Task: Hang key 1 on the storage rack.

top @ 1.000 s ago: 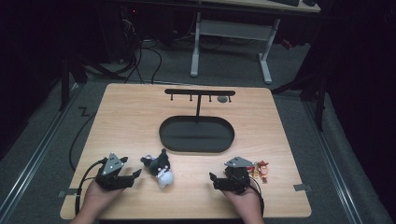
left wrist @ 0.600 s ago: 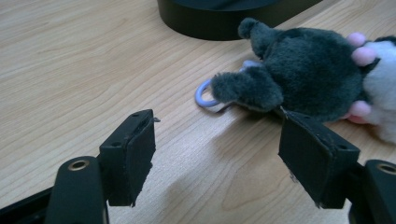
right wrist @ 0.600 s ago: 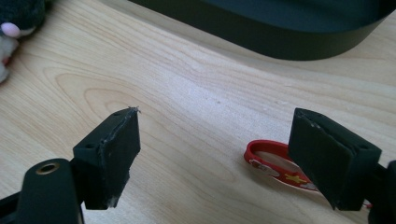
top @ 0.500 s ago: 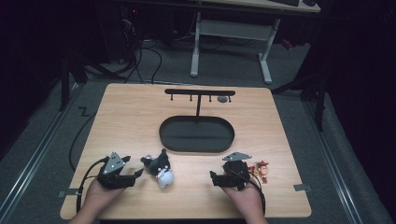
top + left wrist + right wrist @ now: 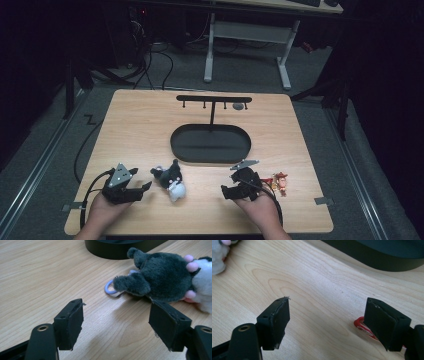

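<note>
A dark grey and white plush toy (image 5: 170,182) with a lilac ring (image 5: 110,288) lies near the table's front edge. My left gripper (image 5: 141,190) rests just left of it and is open; in the left gripper view the gripper (image 5: 115,325) has bare wood between its jaws and the plush (image 5: 160,277) lies just beyond the right pad. My right gripper (image 5: 239,184) is open and has just been closing a little, with nothing between its jaws (image 5: 327,320). A small red and brown figure (image 5: 280,182) lies to its right, its red clip (image 5: 361,325) partly behind the right pad.
A black stand with an oval base (image 5: 210,143) and a hook bar (image 5: 212,99) occupies the middle of the wooden table (image 5: 135,130). A small grey thing (image 5: 238,106) hangs at the bar's right end. Metal desk legs (image 5: 247,35) stand beyond the table.
My right gripper has lifted slightly and shifted a little to the left, away from the red figure. The left gripper and the plush have stayed in place.
</note>
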Demonstrator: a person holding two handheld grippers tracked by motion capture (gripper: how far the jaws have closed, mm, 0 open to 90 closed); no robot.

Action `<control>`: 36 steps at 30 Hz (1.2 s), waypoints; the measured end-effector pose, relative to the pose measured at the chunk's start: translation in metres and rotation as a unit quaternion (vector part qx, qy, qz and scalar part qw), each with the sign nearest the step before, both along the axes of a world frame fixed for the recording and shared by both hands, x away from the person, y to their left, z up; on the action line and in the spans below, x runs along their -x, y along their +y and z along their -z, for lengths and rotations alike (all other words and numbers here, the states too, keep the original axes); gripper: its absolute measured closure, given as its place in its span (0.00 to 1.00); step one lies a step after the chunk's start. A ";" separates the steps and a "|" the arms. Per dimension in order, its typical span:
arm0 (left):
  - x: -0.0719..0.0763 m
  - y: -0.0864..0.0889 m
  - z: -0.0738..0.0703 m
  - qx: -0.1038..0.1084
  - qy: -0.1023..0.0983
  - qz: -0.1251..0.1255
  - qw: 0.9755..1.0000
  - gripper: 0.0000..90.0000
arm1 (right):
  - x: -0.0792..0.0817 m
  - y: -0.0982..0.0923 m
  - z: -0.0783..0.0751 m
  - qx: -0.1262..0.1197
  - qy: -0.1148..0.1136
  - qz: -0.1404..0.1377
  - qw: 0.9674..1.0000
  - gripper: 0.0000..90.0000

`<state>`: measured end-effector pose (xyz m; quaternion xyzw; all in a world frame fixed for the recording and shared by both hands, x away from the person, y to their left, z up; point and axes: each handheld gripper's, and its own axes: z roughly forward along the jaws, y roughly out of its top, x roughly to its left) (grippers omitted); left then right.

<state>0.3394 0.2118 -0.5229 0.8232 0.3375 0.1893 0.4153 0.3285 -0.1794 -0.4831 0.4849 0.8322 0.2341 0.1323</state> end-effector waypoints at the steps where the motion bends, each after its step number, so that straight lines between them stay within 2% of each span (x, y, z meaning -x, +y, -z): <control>1: 0.000 0.000 0.000 0.000 0.000 0.000 1.000 0.31 | 0.000 0.000 0.000 0.000 0.000 0.000 1.000 0.23; 3: 0.000 0.000 0.000 0.000 0.000 -0.001 1.000 0.31 | 0.000 0.002 0.000 0.010 0.011 -0.007 1.000 0.24; 11: 0.000 0.000 0.001 0.000 0.001 0.000 1.000 0.31 | 0.000 0.002 -0.001 0.013 0.031 -0.008 0.999 0.24; 21: 0.000 0.000 0.001 0.001 0.001 0.002 1.000 0.31 | 0.003 0.007 0.001 0.027 0.056 -0.024 0.998 0.26; 22: 0.000 0.000 0.001 0.001 0.002 0.003 1.000 0.31 | 0.003 0.008 0.002 0.031 0.066 -0.027 0.997 0.26; 24: 0.000 0.000 0.001 -0.001 0.002 0.003 1.000 0.31 | 0.003 0.008 0.001 0.034 0.071 -0.025 0.997 0.26; 25: 0.001 0.000 0.001 0.000 0.003 0.005 1.000 0.31 | 0.003 0.007 0.000 0.043 0.075 -0.026 0.996 0.27; 33: 0.001 0.000 0.001 0.000 0.004 0.008 1.000 0.31 | 0.007 -0.004 -0.006 0.044 0.108 -0.013 0.993 0.28; 36: 0.001 0.000 0.001 0.000 0.003 0.009 1.000 0.31 | 0.008 -0.007 -0.007 0.044 0.113 -0.010 0.993 0.28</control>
